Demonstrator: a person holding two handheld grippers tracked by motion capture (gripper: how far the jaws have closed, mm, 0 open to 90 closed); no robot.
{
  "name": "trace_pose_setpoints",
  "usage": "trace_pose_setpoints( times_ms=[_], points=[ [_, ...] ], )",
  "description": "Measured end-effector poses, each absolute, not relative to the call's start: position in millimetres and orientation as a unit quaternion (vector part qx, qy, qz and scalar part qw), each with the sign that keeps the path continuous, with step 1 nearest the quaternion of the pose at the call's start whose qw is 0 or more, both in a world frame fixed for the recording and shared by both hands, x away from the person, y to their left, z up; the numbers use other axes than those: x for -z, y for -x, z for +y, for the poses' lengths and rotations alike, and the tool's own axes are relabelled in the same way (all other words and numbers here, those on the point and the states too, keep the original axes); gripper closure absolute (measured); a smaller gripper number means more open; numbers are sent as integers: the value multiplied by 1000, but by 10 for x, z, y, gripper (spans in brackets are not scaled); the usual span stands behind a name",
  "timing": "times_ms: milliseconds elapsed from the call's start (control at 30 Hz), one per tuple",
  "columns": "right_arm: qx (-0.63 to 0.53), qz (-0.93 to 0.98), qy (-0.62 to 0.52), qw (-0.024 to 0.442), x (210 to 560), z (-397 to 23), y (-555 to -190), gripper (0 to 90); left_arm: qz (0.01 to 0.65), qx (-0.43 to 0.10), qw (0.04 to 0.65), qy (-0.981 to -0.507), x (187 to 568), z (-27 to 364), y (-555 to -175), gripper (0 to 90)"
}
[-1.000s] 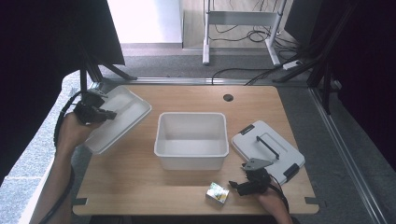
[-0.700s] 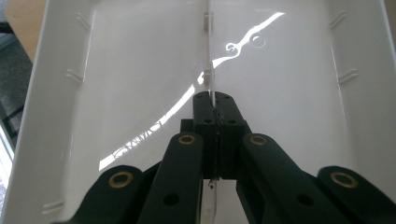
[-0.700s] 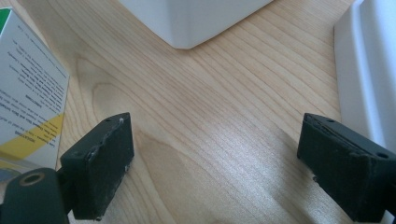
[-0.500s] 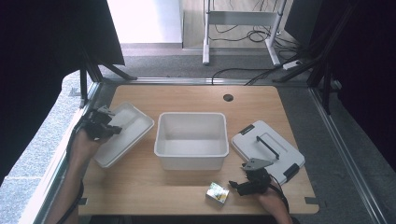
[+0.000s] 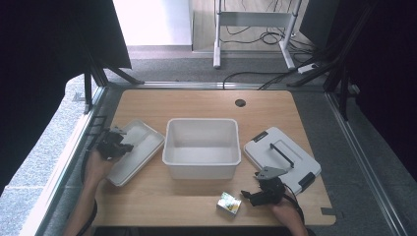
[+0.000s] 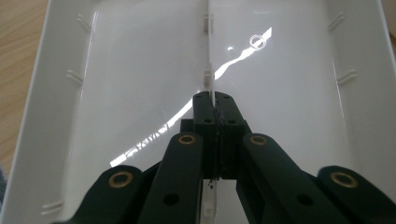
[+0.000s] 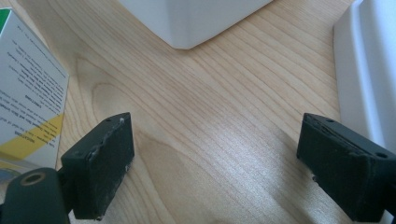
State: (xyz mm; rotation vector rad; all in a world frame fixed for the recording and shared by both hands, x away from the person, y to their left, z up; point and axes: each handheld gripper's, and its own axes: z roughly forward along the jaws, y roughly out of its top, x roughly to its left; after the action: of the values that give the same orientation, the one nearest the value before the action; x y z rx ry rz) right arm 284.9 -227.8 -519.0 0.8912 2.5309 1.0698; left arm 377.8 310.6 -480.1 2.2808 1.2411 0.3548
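The left gripper has its jaws pinched tight on the thin centre rib of the white tray, which lies at the worktop's left side beside the white bin. The right gripper rests near the front edge, jaws wide apart around bare wood, the small box just outside them.
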Motion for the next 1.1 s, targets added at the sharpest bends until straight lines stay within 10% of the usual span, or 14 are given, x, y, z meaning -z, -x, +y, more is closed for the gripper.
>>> trace_pose_setpoints(
  times_ms=[433,867,1100],
  points=[
    [-367,869,-306,126,5190,-2279,-2849,107,456,-123,261,-842,4911,3114,-3750,876],
    [-367,869,-306,126,5190,-2279,-2849,107,438,-146,334,-822,4560,3027,-3440,161],
    [-367,869,-306,126,5190,-2279,-2848,107,403,-141,357,-831,4469,2807,-3211,56]
  ],
)
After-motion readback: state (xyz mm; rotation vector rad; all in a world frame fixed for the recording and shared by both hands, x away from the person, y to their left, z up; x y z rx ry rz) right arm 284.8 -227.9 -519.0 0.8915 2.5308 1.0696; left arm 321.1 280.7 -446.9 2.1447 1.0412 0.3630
